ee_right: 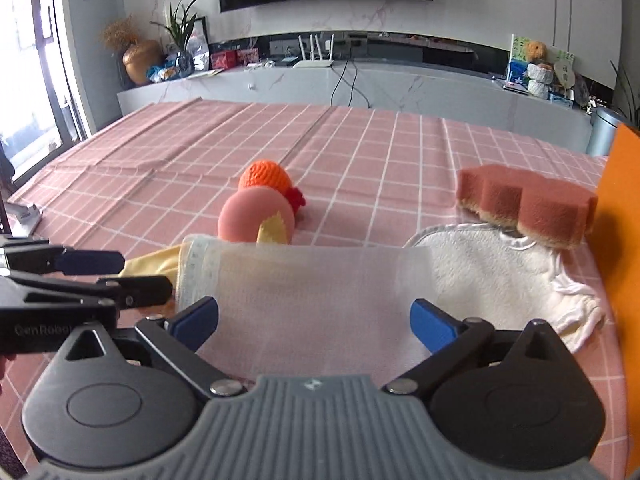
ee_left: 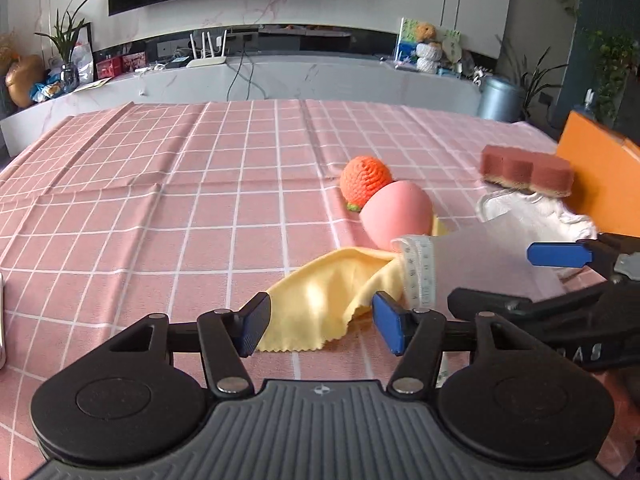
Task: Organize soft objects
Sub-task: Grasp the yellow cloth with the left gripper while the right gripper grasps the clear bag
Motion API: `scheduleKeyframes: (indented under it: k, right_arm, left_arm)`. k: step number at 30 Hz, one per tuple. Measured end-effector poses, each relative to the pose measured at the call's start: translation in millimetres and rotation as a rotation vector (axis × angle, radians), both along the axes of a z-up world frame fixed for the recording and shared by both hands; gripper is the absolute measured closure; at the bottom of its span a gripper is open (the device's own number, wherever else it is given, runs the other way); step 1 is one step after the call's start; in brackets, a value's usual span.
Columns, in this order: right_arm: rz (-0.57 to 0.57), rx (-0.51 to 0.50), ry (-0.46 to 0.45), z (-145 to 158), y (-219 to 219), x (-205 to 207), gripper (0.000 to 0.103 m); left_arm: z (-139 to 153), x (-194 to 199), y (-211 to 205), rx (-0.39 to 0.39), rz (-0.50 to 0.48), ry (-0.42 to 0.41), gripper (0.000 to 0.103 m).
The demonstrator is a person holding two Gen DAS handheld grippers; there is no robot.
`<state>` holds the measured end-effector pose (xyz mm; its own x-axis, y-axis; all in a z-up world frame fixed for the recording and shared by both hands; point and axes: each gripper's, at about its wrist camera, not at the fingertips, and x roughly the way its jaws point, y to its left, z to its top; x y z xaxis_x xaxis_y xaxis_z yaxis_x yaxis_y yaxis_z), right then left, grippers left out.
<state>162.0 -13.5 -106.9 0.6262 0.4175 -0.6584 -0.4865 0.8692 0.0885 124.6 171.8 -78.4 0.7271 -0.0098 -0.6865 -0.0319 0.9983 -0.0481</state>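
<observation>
Two soft cloths, yellow cloth (ee_left: 320, 292) and translucent mesh bag (ee_right: 304, 300), lie rumpled.

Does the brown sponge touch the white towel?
Touching. In the right wrist view the sponge rests its near edge on the white towel, with no gap between them.

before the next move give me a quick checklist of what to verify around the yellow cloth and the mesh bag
1. Left claw open: ok, jaws apart.
2. Yellow cloth between its jaws: ok, cloth edge lies there, not gripped.
3. Right claw open: ok, jaws wide over the mesh bag.
4. Bag mouth open enough for the cloth: cannot tell.
5. Pink ball off the cloth: not ok, it appears to rest on its far end.
6. Sponge clear of the bag: ok, on the white towel.
</observation>
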Motion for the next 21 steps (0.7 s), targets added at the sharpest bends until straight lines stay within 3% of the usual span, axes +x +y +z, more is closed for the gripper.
scheduleKeyframes:
  k: [5, 7, 9, 14, 15, 17, 19, 21]
  right_arm:
    - [0.029, -0.031, 0.027, -12.5, 5.2, -2.0, 0.004]
    - [0.051, -0.072, -0.013, -14.3, 8.9, -9.1, 0.005]
    - [0.046, -0.064, -0.018, -13.3, 7.4, -10.6, 0.012]
    - [0.057, -0.062, -0.045, -7.5, 3.8, -12.5, 0.056]
    - [0.059, -0.065, -0.049, -6.6, 3.2, -12.4, 0.061]
    - [0.057, -0.071, -0.059, -6.0, 2.4, -11.9, 0.082]
    - [0.054, -0.081, -0.069, -5.8, 1.8, -11.5, 0.097]
    - [0.051, -0.099, -0.077, -5.9, 2.4, -11.0, 0.102]
  left_arm:
    - [-4.6, 3.0, 2.9, -0.03, 0.006, 0.01, 0.037]
    - [-3.8, 3.5, 2.8, -0.043, 0.006, 0.007, 0.037]
    - [-3.4, 4.3, 0.9, -0.041, -0.003, 0.01, 0.037]
    - [-2.8, 6.1, -7.9, -0.04, -0.033, 0.009, 0.036]
    - [-2.7, 7.1, -9.6, -0.039, -0.039, 0.008, 0.034]
    - [-2.6, 9.1, -12.2, -0.037, -0.055, 0.011, 0.029]
    - [-3.2, 11.0, -14.6, -0.032, -0.065, 0.018, 0.027]
    - [-4.8, 12.6, -17.2, -0.023, -0.073, 0.021, 0.023]
